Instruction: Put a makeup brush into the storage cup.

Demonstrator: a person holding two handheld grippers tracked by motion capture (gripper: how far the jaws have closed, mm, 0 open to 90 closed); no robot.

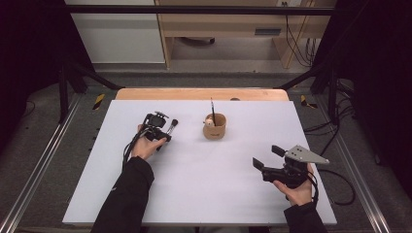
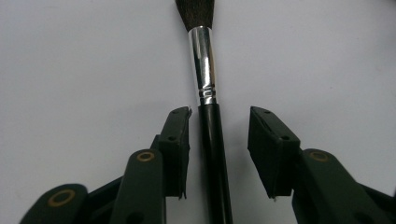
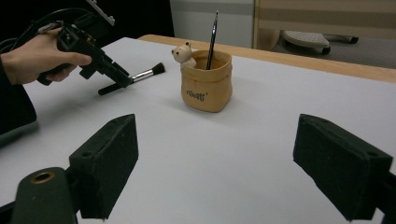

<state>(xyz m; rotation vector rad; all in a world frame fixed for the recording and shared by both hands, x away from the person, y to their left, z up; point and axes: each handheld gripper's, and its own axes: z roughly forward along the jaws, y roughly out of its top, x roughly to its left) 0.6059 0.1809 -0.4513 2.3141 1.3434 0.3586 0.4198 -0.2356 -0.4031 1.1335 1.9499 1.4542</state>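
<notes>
Left tongs (image 1: pixel 166 132) tilted down, jaws apart, pads pressing on nothing; left hand (image 1: pixel 145 145) wraps the grip behind them. Right tongs (image 1: pixel 266 157) level, jaws spread wide, cradled in the upturned right hand (image 1: pixel 297 188).

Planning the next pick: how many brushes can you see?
2. One brush lies on the table between the open left gripper jaws; a thin one stands in the tan cup. The cup may hide more.
</notes>
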